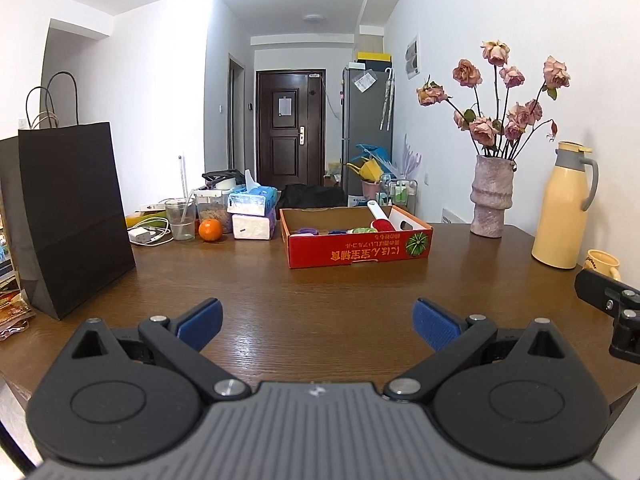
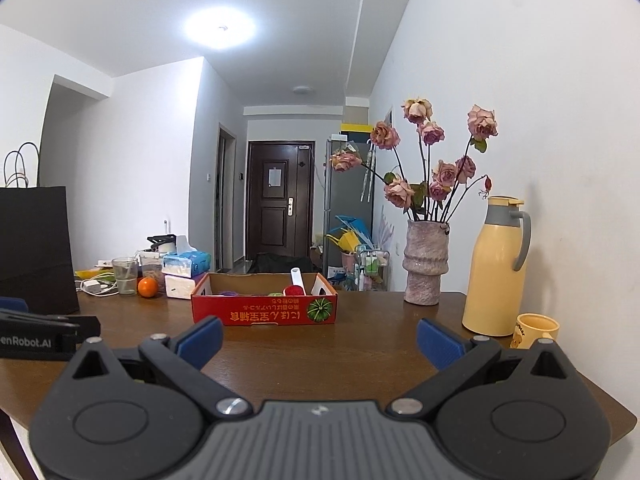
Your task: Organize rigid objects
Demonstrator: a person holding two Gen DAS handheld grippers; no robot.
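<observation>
Wrist views over a dark brown wooden table (image 1: pixel 320 288). The tall black paper carrier bag (image 1: pixel 68 216) stands at the table's left edge, its contents not visible. The pale yellow thermos jug with grey handle (image 1: pixel 564 208) stands upright at the right, with a yellow ceramic mug (image 1: pixel 600 264) just beside it; the mottled pink ceramic vase (image 1: pixel 490 196), near the jug, holds dried pink roses. The shallow red cardboard tray box printed with a green squash (image 1: pixel 356 250) sits mid-table, well ahead of both tools, and holds the task's rigid objects: a white-handled red implement (image 1: pixel 378 216) leaning out over the rim, a purple round piece (image 1: pixel 306 231) and a green item, the rest too small to identify. To its left lie two stacked tissue packs (image 1: pixel 252 212), a clear plastic cup (image 1: pixel 179 218) holding a stick, and an orange fruit (image 1: pixel 210 229). The left gripper (image 1: pixel 318 322) and right gripper (image 2: pixel 318 340) hover over bare table near its front edge, each with blue pads spread wide and nothing between them. Likely hazards: a reach toward the box from the right could clip the tall vase or jug and topple it; pulling the leaning implement may drag the light box along; the two tools, side by side, could collide.
</observation>
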